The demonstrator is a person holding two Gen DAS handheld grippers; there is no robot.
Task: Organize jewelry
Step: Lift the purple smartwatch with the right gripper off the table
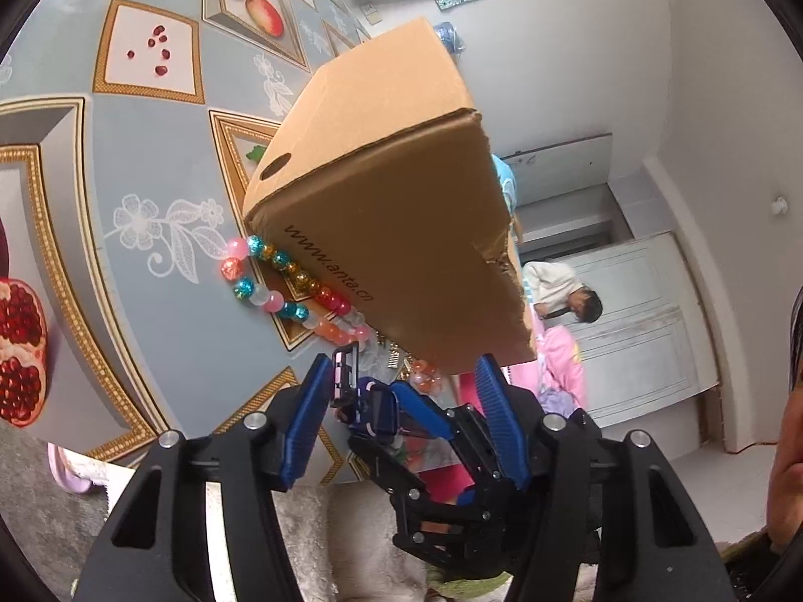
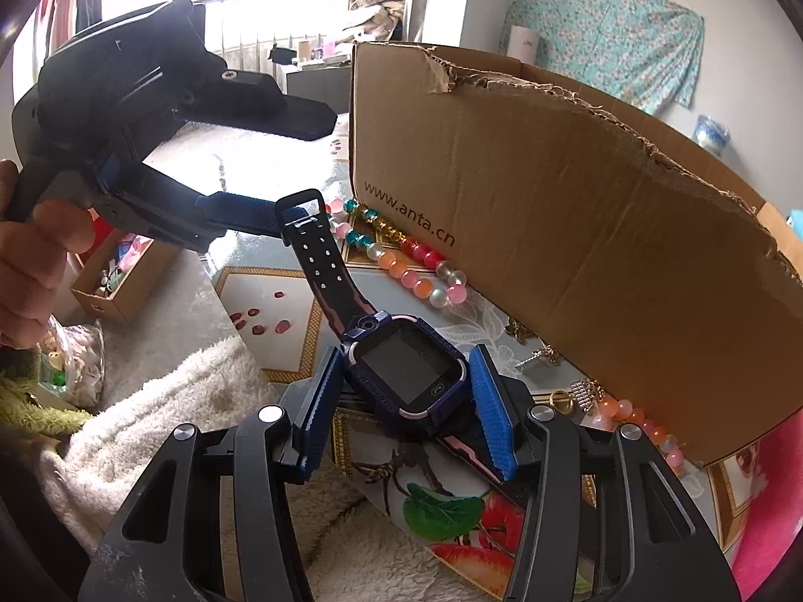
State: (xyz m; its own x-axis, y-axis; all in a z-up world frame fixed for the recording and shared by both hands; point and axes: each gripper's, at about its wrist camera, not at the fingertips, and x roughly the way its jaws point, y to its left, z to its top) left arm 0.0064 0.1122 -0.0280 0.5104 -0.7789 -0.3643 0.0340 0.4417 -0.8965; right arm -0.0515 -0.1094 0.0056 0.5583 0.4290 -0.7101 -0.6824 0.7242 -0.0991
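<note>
At the bottom centre of the right wrist view, our right gripper [image 2: 406, 391] has its blue pads clamped on either side of the watch [image 2: 409, 368], dark screen facing up. The strap [image 2: 321, 261] runs up and left from the watch body to a loop at its end, and there our left gripper [image 2: 296, 170] reaches in from the upper left, its lower finger just behind the strap end, its upper finger well above. Those jaws stand apart; we cannot tell whether either finger touches the strap. A hand [image 2: 30, 256] grips the left gripper's handle at the left edge.

To the right stands the box [image 2: 577, 231], its torn top edge ragged. Along its base lies a string of beads [image 2: 416, 261], running from the middle of the frame toward the lower right, with small gold pieces [image 2: 562, 396] beside it. All rest on the cloth [image 2: 271, 331] printed with fruit. A white fleece [image 2: 150, 411] sits lower left.

In the left wrist view the scene is tipped sideways. We see the watch [image 1: 374, 404] low in the centre between our left gripper's fingers [image 1: 311, 421], held by the right gripper [image 1: 401, 396] coming up from below. The box [image 1: 391, 190] fills the middle, beads [image 1: 286, 276] along its left edge. A person [image 1: 557, 291] shows at the right, near a white door [image 1: 647, 311]
</note>
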